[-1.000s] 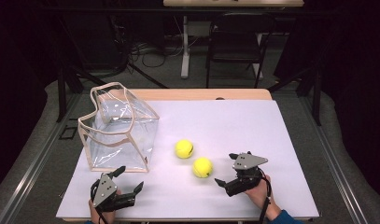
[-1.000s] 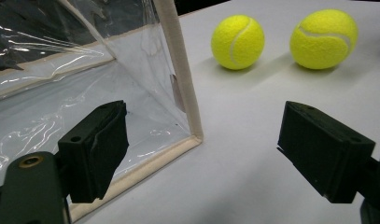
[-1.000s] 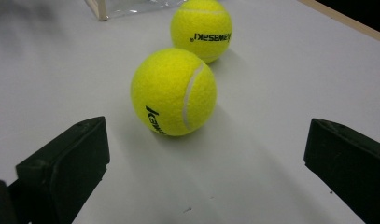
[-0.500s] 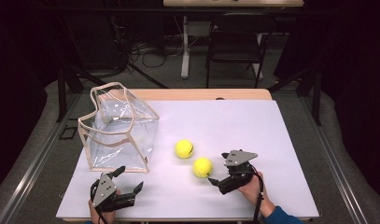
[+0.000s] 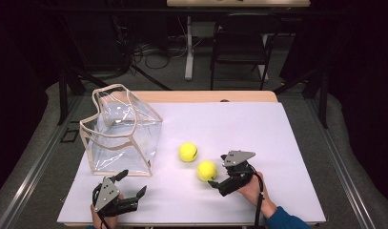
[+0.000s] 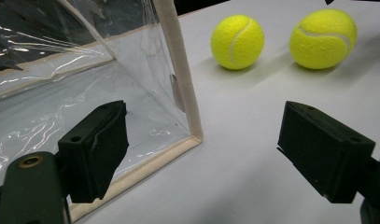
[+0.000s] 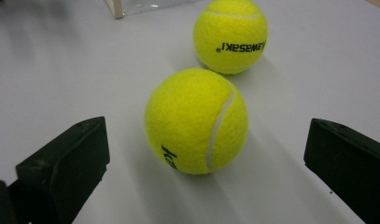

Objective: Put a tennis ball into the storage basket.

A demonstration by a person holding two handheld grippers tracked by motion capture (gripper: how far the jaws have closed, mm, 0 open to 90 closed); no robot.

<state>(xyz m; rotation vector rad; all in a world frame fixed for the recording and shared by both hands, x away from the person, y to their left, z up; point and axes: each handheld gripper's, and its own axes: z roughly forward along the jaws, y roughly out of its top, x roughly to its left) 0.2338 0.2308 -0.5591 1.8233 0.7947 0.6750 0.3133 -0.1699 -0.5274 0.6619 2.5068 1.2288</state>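
— Nearest the table's front edge? Left gripper [image 5: 126, 190], jaws spread wide, empty, just beside the clear bag's [image 5: 120, 136] front corner.

— And further in? Right gripper [image 5: 211, 177], jaws spread, right at the near tennis ball [image 5: 206, 170], not closed on it. Beyond, second tennis ball [image 5: 188, 152], on the white table [image 5: 239, 129].

Two black jaws of the left gripper [image 6: 201, 154] stand wide apart at the bottom of the frame. The clear bag [image 6: 85, 74] with cream trim fills the left half, its corner between them. Two yellow tennis balls [image 6: 237, 42] sit upper right on the white table [image 6: 253, 186].
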